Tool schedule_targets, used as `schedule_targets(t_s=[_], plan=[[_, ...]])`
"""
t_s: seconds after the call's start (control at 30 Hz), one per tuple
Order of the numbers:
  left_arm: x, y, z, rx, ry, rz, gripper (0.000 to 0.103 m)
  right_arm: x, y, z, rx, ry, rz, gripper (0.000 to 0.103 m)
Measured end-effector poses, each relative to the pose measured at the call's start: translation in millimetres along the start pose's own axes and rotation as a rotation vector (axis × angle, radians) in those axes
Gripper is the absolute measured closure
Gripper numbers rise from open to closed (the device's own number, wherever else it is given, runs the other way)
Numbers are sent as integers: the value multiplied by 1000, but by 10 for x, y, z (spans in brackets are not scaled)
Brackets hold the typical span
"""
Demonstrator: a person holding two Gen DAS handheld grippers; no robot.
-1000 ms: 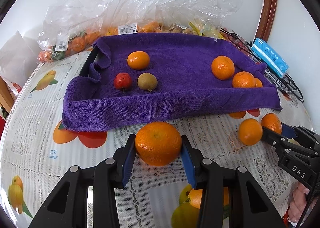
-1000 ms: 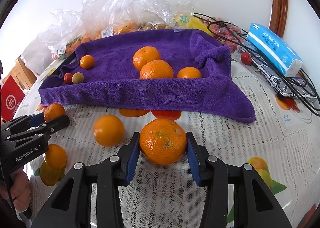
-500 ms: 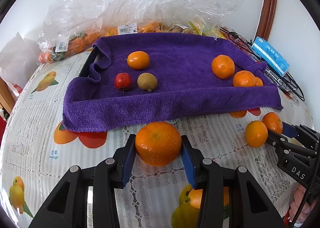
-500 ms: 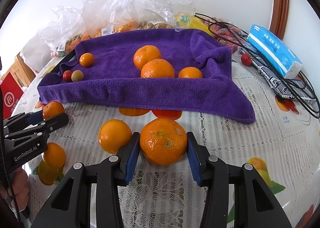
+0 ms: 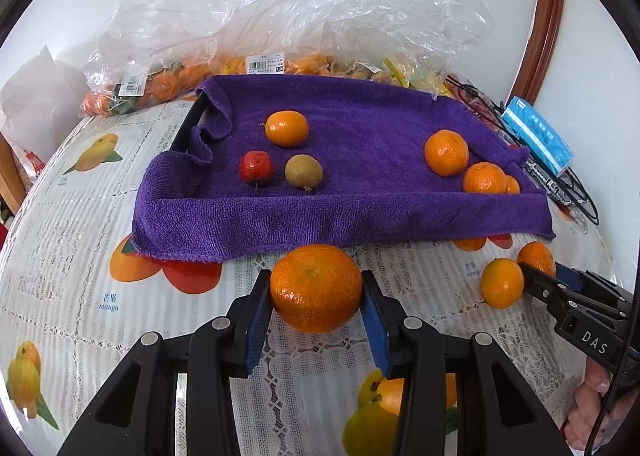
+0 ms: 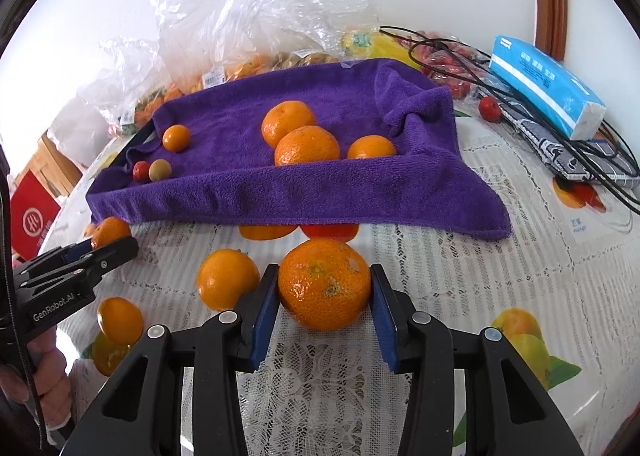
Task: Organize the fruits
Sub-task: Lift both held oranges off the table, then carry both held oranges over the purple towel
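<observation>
Left gripper point(image 5: 317, 292), low centre of frame, angled down at table, blue pads clamped on large orange point(image 5: 316, 287). Right gripper point(image 6: 325, 288) likewise angled down, jaws just closing, pads gripping second orange point(image 6: 324, 283). Both fruits sit just before purple towel point(image 5: 360, 196). Third orange on towel point(image 5: 512, 185) half hidden behind neighbour. Bagged fruit point(image 5: 160, 84) at upper left blurred by plastic.

The black body of the right gripper point(image 5: 541, 277) reads "DAS" in white; the left gripper point(image 6: 98, 248) reads "GenRobot.AI". The white lace-patterned fruit tablecloth point(image 5: 60, 256) carries blue "芒果 mango" captions near its printed mangoes. The far white price label point(image 5: 265, 64) shows "7.30".
</observation>
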State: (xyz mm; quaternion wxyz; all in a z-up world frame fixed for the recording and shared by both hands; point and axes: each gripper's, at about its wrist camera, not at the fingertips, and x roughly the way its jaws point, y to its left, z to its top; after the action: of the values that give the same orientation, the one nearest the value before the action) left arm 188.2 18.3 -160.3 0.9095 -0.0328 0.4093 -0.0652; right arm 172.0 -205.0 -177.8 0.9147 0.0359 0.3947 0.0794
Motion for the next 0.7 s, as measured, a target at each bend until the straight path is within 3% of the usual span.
schedule_targets(t_s=[0.3,0.7], plan=[[-72,-37,-5,22,-21,5,63,-107,-92,23,39,-7,-1,60],[-347,-113,101,46,-71,13,63,-438,91,327,-34,-108,-23,60]])
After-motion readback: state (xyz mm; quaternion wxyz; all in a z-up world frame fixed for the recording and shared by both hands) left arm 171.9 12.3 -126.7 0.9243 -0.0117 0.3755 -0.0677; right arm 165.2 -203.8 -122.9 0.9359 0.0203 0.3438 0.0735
